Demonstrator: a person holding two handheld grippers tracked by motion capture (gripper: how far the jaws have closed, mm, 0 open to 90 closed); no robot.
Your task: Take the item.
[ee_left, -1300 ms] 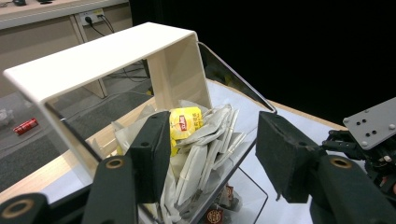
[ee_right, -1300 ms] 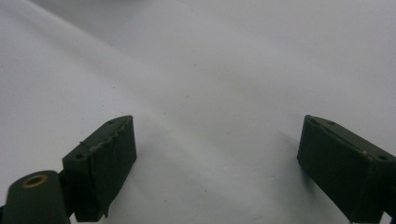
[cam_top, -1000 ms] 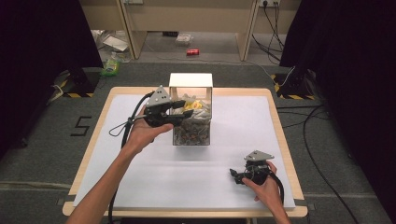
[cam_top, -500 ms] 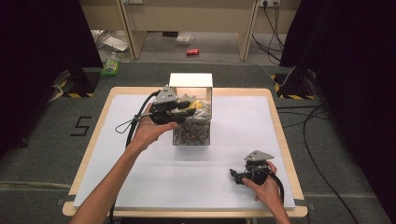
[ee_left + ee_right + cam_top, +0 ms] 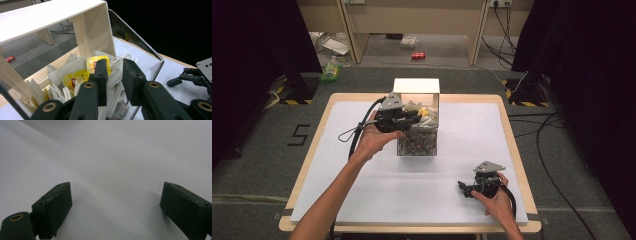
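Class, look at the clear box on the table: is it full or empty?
Full. The clear box is heaped with tea bags that rise to its open top, some with yellow tags, as the left gripper view shows.

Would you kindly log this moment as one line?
left gripper: closing, over tea bags in clear box | right gripper: open, idle on table

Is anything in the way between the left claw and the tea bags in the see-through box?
Nothing visible blocks it. The left gripper is at the open top of the clear box, and its jaws, which have just been closing, reach in among the tea bags. A gap remains between them.
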